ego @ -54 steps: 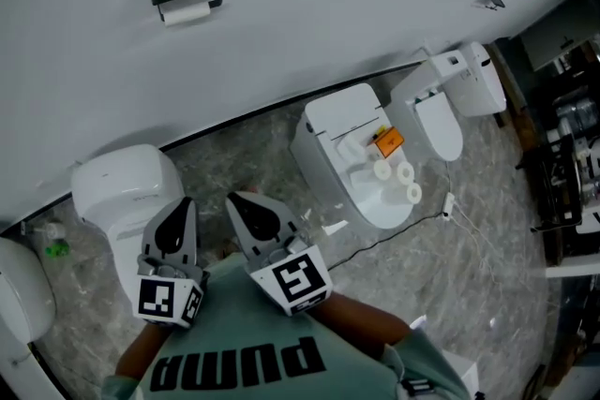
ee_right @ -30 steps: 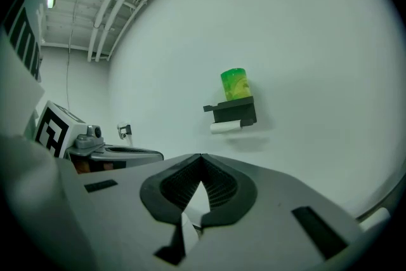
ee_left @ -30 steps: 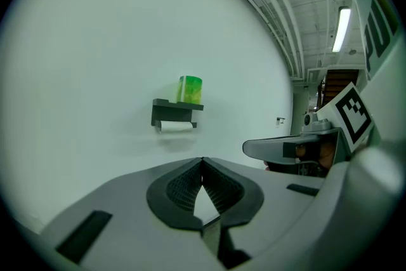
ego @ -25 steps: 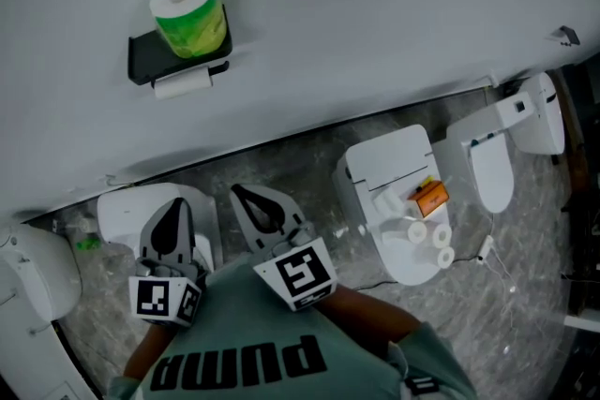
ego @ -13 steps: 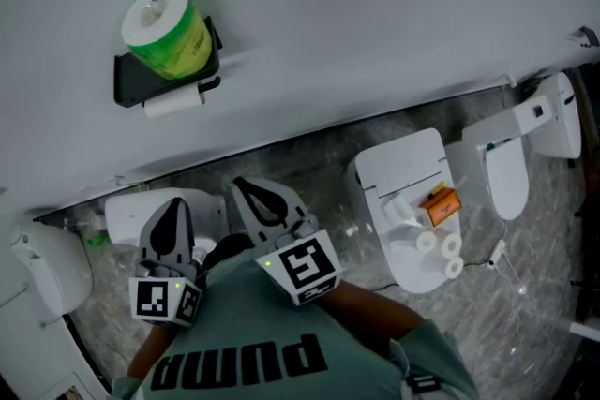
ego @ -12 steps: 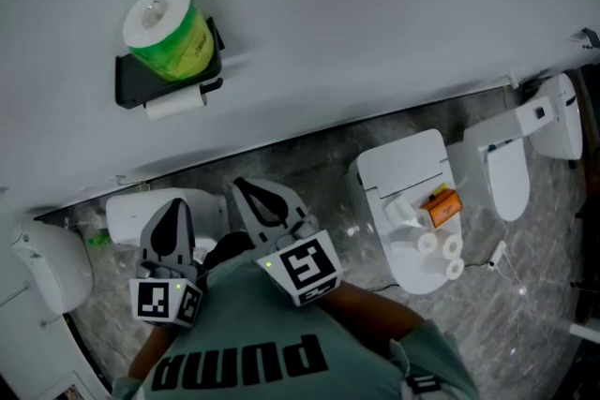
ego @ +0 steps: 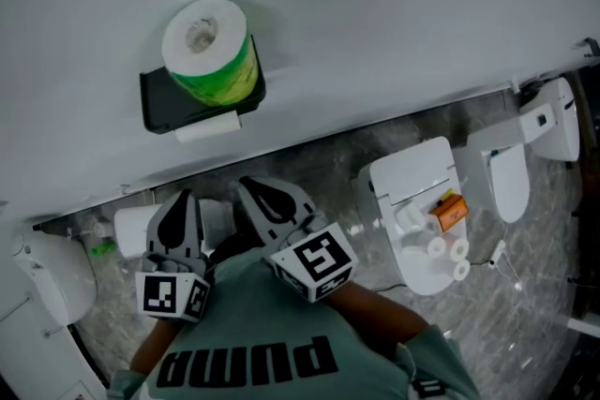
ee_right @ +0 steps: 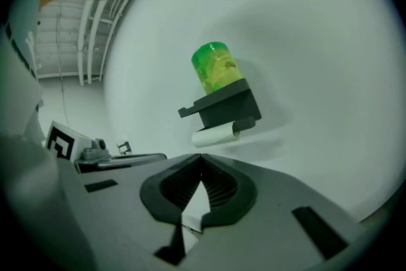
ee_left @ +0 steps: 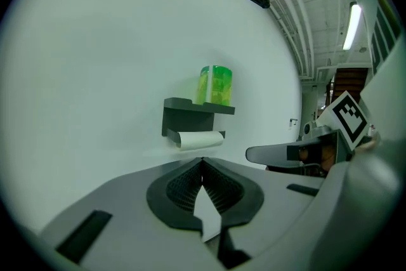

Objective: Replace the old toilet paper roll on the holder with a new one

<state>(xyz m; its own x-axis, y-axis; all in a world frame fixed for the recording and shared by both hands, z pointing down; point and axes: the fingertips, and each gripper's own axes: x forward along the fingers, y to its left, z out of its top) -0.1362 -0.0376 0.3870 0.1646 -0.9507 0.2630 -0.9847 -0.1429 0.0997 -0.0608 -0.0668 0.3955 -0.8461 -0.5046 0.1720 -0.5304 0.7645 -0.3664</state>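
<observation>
1. Task items: a black holder (ego: 164,103) is fixed to the white wall (ego: 394,5). The old roll (ego: 208,128), white and thin, hangs on the bar under the holder's shelf. The new roll (ego: 211,51), in a green wrapper, stands upright on that shelf.
2. Grippers: the left gripper (ee_left: 202,162) has its jaws closed tip to tip with nothing between them. The right gripper (ee_right: 202,160) is likewise closed and empty. Both are held low against the person's chest, well apart from the holder.
3. Step in hand, as judged: the approach to the holder. No item has been touched yet.
4. Recommended practice: raise both grippers to the level of the bar and spread the jaws before arrival, not at contact. Deal with the old roll first, and come at it from below or from the side, so that the green roll is not knocked off the shelf.
5. Reservation: how the bar releases cannot be made out. Its right end seems open, but the view is too small to confirm this.
6. Change from the earlier head views: the holder and both rolls now show larger and nearer the middle of the frame. The toilet (ego: 412,201) at the right has slid lower. Both grippers keep the same closed posture.
</observation>
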